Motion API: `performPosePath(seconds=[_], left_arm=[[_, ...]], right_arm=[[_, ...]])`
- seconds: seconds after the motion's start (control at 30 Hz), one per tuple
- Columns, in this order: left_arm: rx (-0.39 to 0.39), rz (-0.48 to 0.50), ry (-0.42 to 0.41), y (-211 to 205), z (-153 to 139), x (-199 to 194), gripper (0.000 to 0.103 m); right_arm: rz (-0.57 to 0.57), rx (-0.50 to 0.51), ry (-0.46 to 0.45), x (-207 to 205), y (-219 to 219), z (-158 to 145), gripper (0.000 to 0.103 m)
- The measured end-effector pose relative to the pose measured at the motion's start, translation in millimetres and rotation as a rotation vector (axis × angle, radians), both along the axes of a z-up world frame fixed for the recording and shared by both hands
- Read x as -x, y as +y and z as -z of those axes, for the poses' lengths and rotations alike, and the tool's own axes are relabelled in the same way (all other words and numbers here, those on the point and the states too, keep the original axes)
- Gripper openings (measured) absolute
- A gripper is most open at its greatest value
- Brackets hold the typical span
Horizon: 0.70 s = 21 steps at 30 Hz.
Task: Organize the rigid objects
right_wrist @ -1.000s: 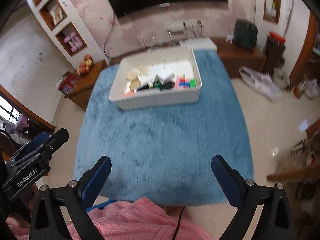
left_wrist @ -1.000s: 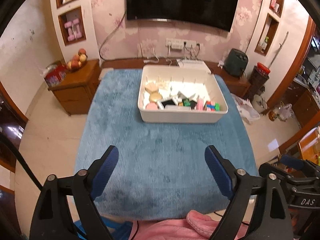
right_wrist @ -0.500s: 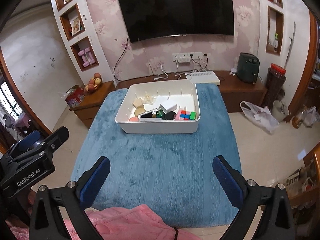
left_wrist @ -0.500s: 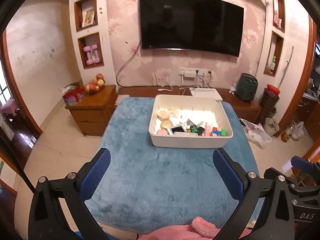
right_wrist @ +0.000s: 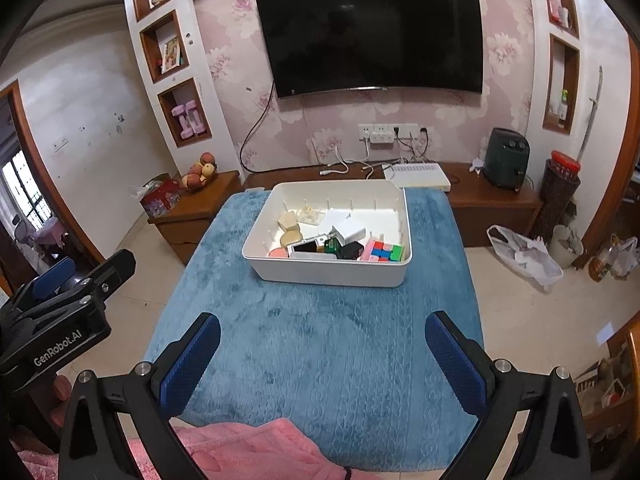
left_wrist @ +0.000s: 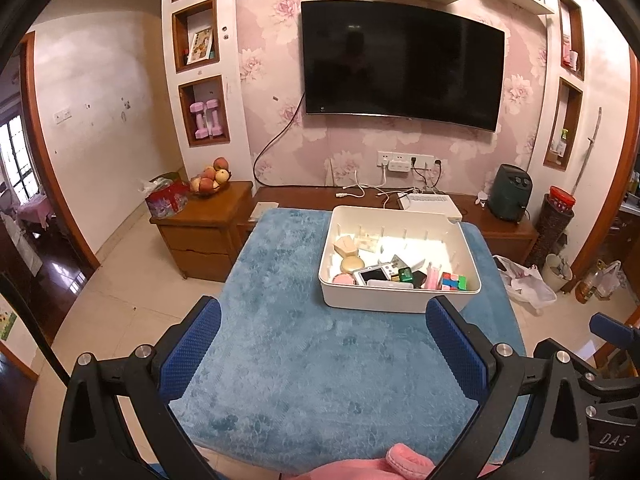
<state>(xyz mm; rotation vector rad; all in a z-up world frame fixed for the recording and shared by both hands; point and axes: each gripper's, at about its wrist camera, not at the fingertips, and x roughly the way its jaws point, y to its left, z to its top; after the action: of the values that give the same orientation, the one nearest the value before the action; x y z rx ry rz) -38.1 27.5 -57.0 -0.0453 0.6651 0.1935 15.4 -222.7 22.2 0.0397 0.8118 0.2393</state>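
Resting on the far half of a desk draped in blue plush cloth (left_wrist: pixel 304 360), a white plastic bin (left_wrist: pixel 394 300) holds the rigid objects packed along its near wall: a Rubik's cube (right_wrist: pixel 386 251) at the right end, a green block (right_wrist: pixel 331 245), a silver camera (left_wrist: pixel 372 273), a pink round compact (left_wrist: pixel 343 279) and a tan round tin (left_wrist: pixel 350 265).

Left tool (left_wrist: pixel 320 344): jaws spread wide, nothing held, well short of the bin. Right tool (right_wrist: pixel 322 346): likewise spread wide and empty. Nothing lies on the cloth between either tool and the bin.

Surroundings: wall television (right_wrist: pixel 372 36), wooden cabinet with fruit bowl (left_wrist: pixel 209 182), dark green appliance (right_wrist: pixel 506 158).

Only the right wrist view shows the white boxes (right_wrist: pixel 347 229) mid-bin and the left tool's body; only the left wrist view shows the right tool's body at its right edge.
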Motion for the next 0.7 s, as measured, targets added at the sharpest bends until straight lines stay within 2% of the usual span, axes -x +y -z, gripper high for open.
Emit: performPosePath(seconds=[0.7], left_arm=[[-0.032,0.035,-0.014,-10.6,-7.3,-5.2,0.102]], right_arm=[[0.006,-0.004,-0.012,-2.7,-3.3,-2.2,0.103]])
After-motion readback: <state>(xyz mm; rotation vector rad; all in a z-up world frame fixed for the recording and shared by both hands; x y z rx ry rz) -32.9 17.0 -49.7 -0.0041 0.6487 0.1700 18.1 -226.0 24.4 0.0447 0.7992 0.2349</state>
